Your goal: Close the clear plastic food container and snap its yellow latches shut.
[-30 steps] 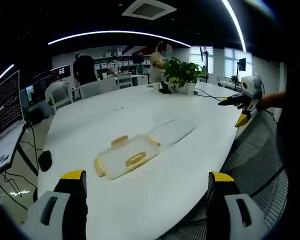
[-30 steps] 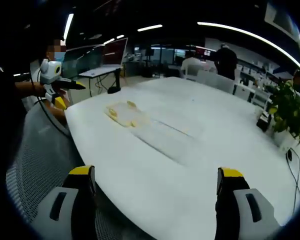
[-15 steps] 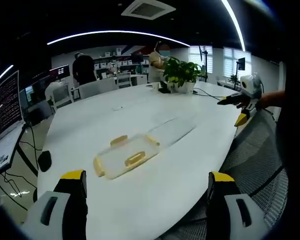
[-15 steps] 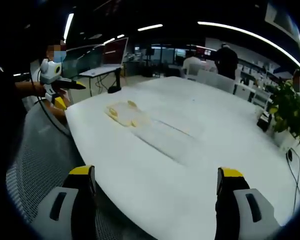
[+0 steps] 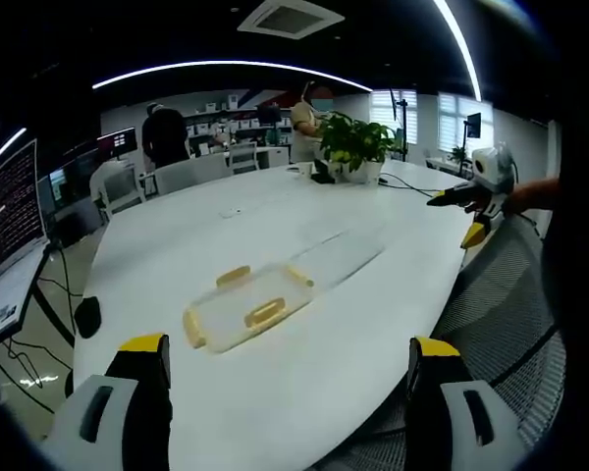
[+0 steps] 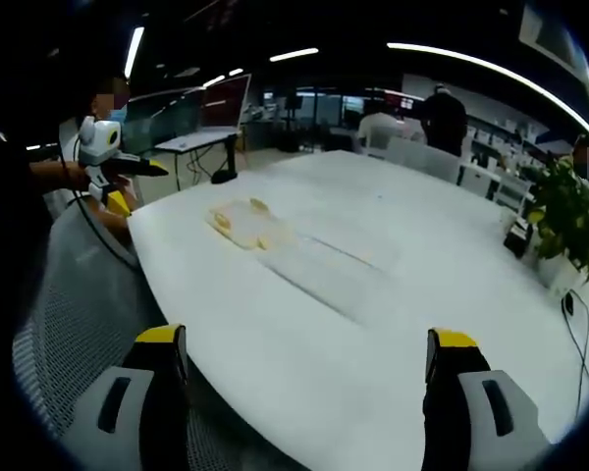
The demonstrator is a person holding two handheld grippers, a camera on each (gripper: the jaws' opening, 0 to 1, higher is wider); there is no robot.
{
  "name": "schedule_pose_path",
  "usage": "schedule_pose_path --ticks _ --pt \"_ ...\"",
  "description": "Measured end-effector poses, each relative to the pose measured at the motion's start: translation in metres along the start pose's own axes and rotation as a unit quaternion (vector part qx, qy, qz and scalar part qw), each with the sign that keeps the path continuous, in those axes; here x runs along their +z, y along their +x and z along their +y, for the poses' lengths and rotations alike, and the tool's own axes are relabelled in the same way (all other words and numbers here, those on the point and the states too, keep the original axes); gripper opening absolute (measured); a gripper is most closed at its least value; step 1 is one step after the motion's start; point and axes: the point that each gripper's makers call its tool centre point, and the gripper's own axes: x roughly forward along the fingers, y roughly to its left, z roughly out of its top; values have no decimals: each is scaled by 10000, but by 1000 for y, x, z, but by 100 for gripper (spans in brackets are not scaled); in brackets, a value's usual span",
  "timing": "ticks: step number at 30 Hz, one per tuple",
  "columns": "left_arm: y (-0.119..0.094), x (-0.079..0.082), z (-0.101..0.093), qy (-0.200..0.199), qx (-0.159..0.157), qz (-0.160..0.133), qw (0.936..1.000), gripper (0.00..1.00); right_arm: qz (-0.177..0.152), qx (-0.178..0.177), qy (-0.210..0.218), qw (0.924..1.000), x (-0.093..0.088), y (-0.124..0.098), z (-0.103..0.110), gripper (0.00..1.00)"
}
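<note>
- A big white table [image 5: 275, 245] takes up most of the room in front of both grippers, and everything else here is placed from it.
- A mesh chair [image 5: 510, 294] sits at the near edge of the table, on the right in the left gripper view.
- A green plant [image 5: 358, 142] in a pot stands at the far end of the table.
- A clear lid [image 5: 339, 253] lies flat on the table, right next to the container and on the side toward the plant.
- The clear plastic food container [image 5: 245, 309] rests on the table near the edge closest to the left gripper. It is open.
- The yellow latches [image 5: 265, 312] stick out from the sides of the container and are not snapped shut.
- The left gripper [image 5: 285, 392] is held above the near edge of the table, with its jaws wide apart and nothing between them. The container lies ahead of it, a little to the left, well apart from the jaws.
- The right gripper [image 6: 304, 388] is held over another edge of the table, jaws wide apart and holding nothing. The container [image 6: 240, 224] is far ahead of it and to the left.
</note>
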Motion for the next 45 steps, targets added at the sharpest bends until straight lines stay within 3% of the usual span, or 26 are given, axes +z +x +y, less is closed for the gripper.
schedule_pose_path --ticks 45 --pt "-1 0 -5 10 -75 54 10000 99 87 -56 10 9999 -3 -4 -6 99"
